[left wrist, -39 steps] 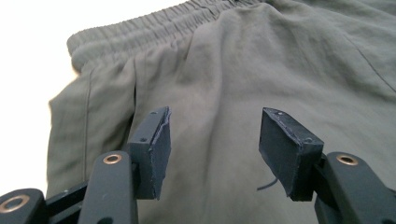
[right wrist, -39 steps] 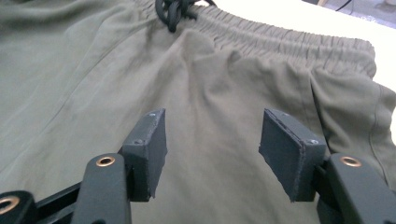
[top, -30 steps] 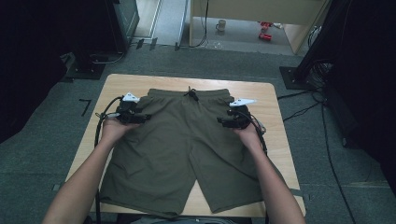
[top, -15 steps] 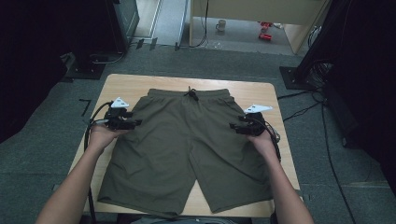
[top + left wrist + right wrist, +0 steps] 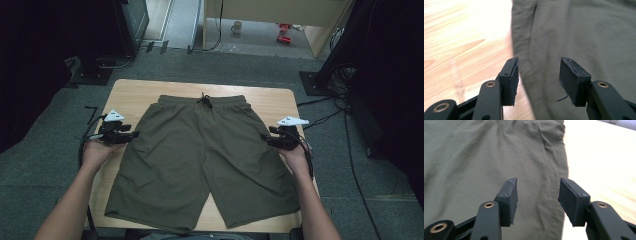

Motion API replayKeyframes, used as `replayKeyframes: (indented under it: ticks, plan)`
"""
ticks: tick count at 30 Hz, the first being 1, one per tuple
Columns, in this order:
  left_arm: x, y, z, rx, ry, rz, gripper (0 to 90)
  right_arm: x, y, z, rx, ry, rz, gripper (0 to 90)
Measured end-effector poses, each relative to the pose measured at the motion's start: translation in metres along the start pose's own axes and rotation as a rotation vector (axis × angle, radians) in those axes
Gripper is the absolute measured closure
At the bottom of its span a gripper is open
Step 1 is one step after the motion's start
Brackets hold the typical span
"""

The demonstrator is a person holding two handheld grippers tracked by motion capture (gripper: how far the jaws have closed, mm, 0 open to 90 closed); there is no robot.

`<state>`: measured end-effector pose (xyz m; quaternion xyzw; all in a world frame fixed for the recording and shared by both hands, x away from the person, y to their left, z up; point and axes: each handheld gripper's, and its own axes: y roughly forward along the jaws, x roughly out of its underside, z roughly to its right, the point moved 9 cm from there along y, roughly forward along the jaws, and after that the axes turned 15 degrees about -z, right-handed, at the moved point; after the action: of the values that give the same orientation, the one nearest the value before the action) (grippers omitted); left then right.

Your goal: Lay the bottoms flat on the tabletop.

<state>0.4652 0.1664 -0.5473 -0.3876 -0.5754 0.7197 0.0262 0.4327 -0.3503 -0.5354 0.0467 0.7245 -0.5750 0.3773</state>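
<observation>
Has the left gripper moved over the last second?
Yes. The left gripper has slid outward off the shorts toward the table's left edge, jaws open.

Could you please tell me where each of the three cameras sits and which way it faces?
High view: above the person's side, looking forward and down on the wooden table and olive shorts; both forearms, left hand-held gripper and right hand-held gripper show.
Left gripper view: on the left hand-held gripper, looking along its open jaws at the shorts' side edge.
Right gripper view: on the right hand-held gripper, looking along its open jaws at the opposite side edge.
Shared: both gripper views show shorts meeting bare table.
</observation>
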Motion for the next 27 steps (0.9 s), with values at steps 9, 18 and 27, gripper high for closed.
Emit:
replayKeyframes:
  ticks: [9, 18, 27]
  plan:
    - [0.021, -0.001, -0.020, -0.028, -0.056, 0.008, 61.4, 0.026, -0.003, 0.021, 0.036, 0.042, -0.016, 56.9]
    - [0.038, 0.004, -0.029, -0.061, -0.074, 0.015, 65.7, 0.052, 0.002, 0.041, 0.070, 0.119, -0.031, 58.4]
    - [0.038, 0.008, -0.019, -0.071, -0.053, 0.038, 42.6, 0.061, 0.010, 0.038, 0.101, 0.112, -0.038, 37.7]
